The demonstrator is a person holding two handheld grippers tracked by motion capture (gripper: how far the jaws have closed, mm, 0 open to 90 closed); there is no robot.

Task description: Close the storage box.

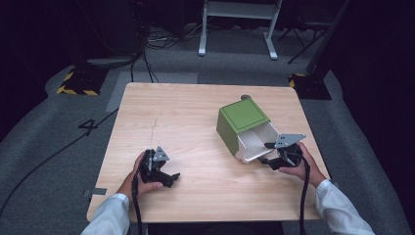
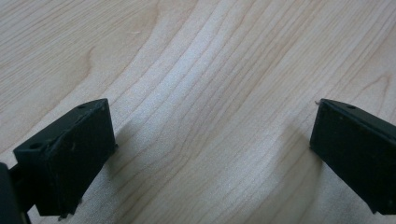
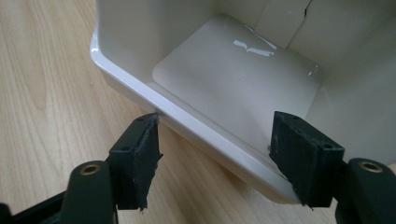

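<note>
Your right gripper (image 3: 215, 154) is spread, one jaw outside and one inside the white drawer's (image 3: 233, 84) front rim; the drawer hangs out of the green box (image 1: 240, 120). Close squarely on that rim before moving it. Your left gripper (image 2: 212, 149) rests spread over bare table (image 2: 210, 70).

My left tool (image 2: 212, 154) hangs low over the bare wooden table (image 2: 224, 60), jaws spread wide, nothing between them but grain.

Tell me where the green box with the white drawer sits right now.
In the high view the green box stands on the right half of the table, its white drawer pulled out toward the right gripper, whose open jaws straddle the drawer's front wall.
</note>
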